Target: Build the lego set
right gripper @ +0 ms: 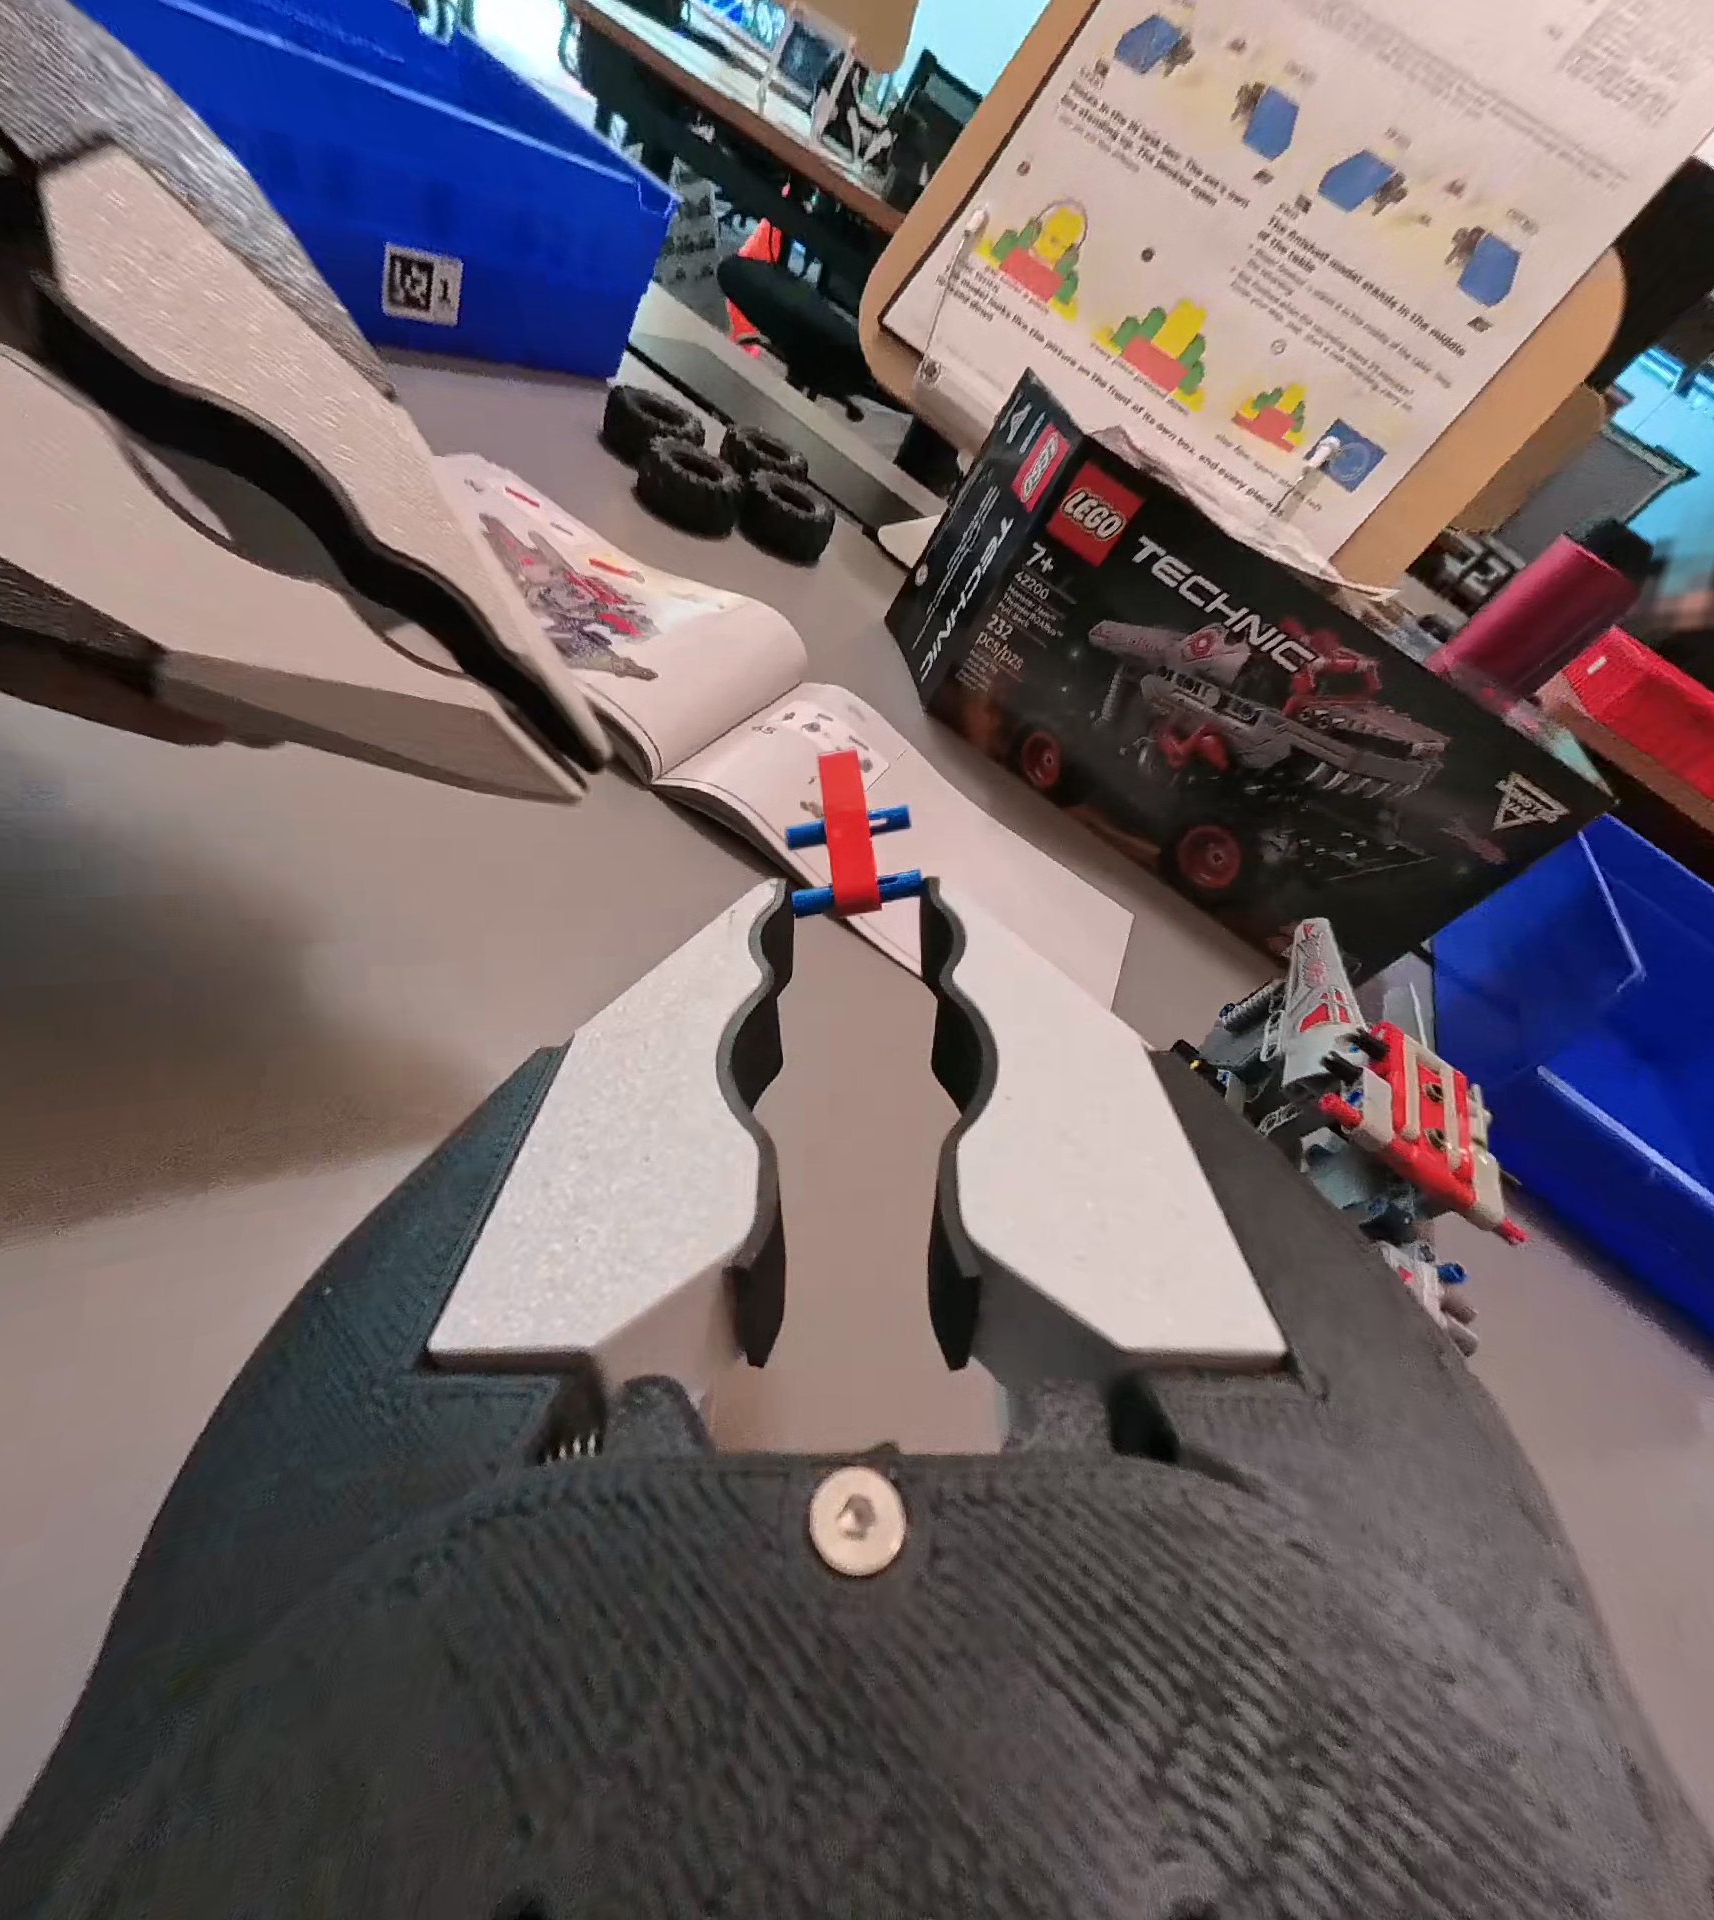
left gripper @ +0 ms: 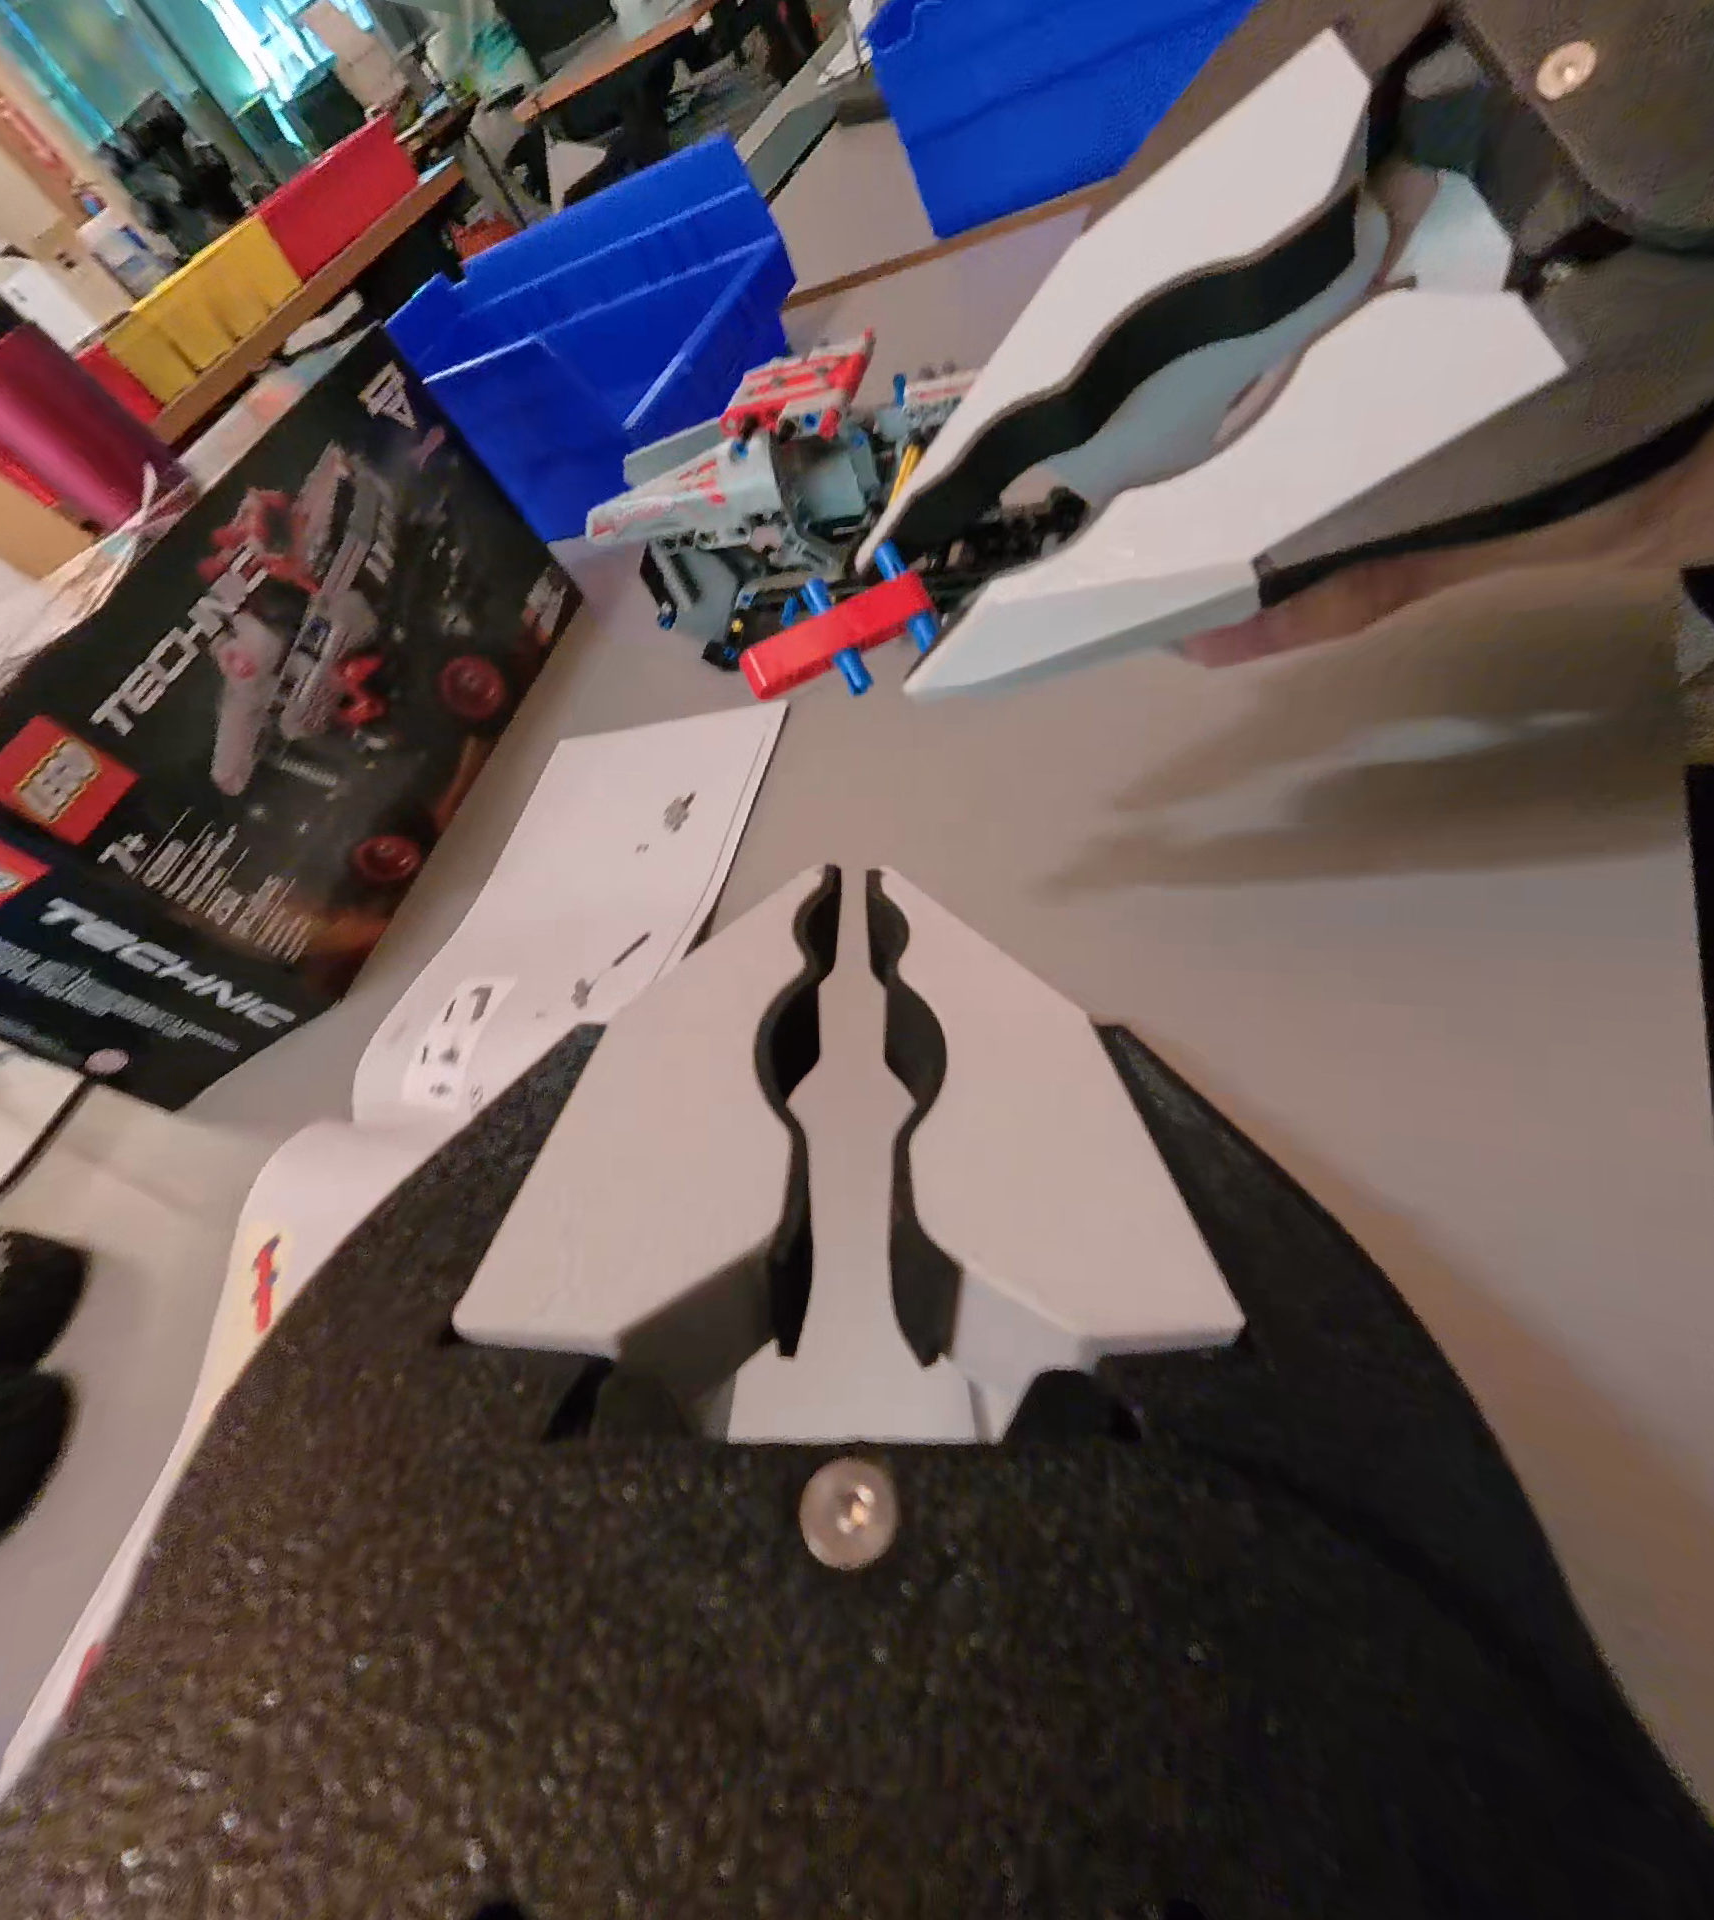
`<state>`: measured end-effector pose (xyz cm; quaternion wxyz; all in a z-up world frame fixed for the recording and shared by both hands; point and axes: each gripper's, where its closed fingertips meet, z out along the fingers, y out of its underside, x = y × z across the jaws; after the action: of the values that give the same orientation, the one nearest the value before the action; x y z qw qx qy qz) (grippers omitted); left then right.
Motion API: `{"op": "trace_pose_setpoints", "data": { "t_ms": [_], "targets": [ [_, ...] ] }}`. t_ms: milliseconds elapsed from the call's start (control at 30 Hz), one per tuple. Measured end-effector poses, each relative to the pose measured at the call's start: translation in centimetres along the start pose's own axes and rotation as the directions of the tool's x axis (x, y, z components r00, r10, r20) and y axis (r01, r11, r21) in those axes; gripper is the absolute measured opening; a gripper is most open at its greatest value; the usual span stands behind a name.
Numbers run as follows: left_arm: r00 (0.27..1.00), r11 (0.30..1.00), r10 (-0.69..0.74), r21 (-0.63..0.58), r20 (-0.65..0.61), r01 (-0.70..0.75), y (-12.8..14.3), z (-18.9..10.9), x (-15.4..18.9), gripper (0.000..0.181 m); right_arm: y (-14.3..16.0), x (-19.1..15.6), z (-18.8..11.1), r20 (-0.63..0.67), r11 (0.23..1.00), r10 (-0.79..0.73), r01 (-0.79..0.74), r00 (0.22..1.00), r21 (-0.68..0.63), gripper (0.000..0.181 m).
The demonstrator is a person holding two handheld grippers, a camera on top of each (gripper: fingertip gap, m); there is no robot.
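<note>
My right gripper [right gripper: 858, 899] is shut on a red beam [right gripper: 848, 831] by the ends of one of its two blue pins, and holds it above the table. In the left wrist view the right gripper [left gripper: 900, 618] shows at the upper right, with the red beam [left gripper: 837, 629] in front of the partly built grey and red truck [left gripper: 780, 499]. The truck [right gripper: 1372, 1122] lies on the table, to the right in the right wrist view. My left gripper [left gripper: 853, 878] is empty, its jaws almost together. It hovers above the table [left gripper: 1248, 987] and also shows at the upper left of the right wrist view [right gripper: 583, 769].
An open instruction booklet [right gripper: 728, 665] lies mid-table. The set's black box [right gripper: 1227, 707] stands behind it. Several black tyres [right gripper: 718, 478] sit farther back. Blue bins [right gripper: 1663, 1091] [left gripper: 604, 343] stand near the truck. A board with printed sheets [right gripper: 1300, 260] stands behind the box. The left gripper's tips are roughly 5 cm from the right gripper's.
</note>
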<state>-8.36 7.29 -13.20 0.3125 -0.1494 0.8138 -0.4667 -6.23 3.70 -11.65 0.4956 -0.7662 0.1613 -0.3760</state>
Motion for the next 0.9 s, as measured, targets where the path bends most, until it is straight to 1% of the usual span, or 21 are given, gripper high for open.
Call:
{"op": "trace_pose_setpoints", "data": {
  "t_ms": [133,267,333,433,500,567,700,800,900],
  "targets": [
    [0.998,0.999,-0.016,0.044,-0.055,0.018,-1.3,2.3,0.1,0.002,0.4,0.9,-0.7,0.010,0.997,0.075,-0.076,0.997,0.034,0.023],
    [0.993,0.995,0.012,0.096,-0.116,-0.001,-2.1,5.5,0.7,0.002,1.9,2.1,-0.9,-0.001,0.987,0.156,-0.155,0.988,0.039,0.023],
    [0.987,0.992,0.040,0.122,-0.157,-0.021,-2.4,7.2,1.1,0.002,3.0,2.8,-1.0,-0.003,0.978,0.207,-0.207,0.978,0.026,0.023],
    [0.970,0.984,0.111,0.158,-0.218,-0.077,-2.8,9.1,1.3,0.002,3.3,4.6,-1.4,-0.021,0.947,0.318,-0.317,0.948,0.049,0.023],
    [0.959,0.984,0.122,0.155,-0.257,-0.083,-2.7,10.2,1.3,0.004,3.7,6.0,-1.6,-0.065,0.941,0.338,-0.337,0.939,0.031,0.023],
    [0.951,0.983,0.106,0.175,-0.292,-0.056,-3.3,10.8,1.2,0.006,4.2,7.1,-1.9,-0.107,0.950,0.311,-0.313,0.945,-0.008,0.023],
    [0.948,0.961,0.119,0.273,-0.295,-0.036,-5.9,10.7,0.5,0.011,4.3,8.0,-3.0,-0.168,0.963,0.250,-0.263,0.953,-0.057,0.023],
    [0.948,0.929,0.161,0.368,-0.275,-0.051,-7.7,10.5,0.8,0.017,5.0,8.2,-4.0,-0.242,0.960,0.216,-0.251,0.946,-0.121,0.023],
    [0.952,0.903,0.191,0.423,-0.240,-0.074,-8.6,10.7,1.6,0.021,5.1,8.6,-5.2,-0.325,0.952,0.235,-0.284,0.916,-0.111,0.022]
  ]
}}
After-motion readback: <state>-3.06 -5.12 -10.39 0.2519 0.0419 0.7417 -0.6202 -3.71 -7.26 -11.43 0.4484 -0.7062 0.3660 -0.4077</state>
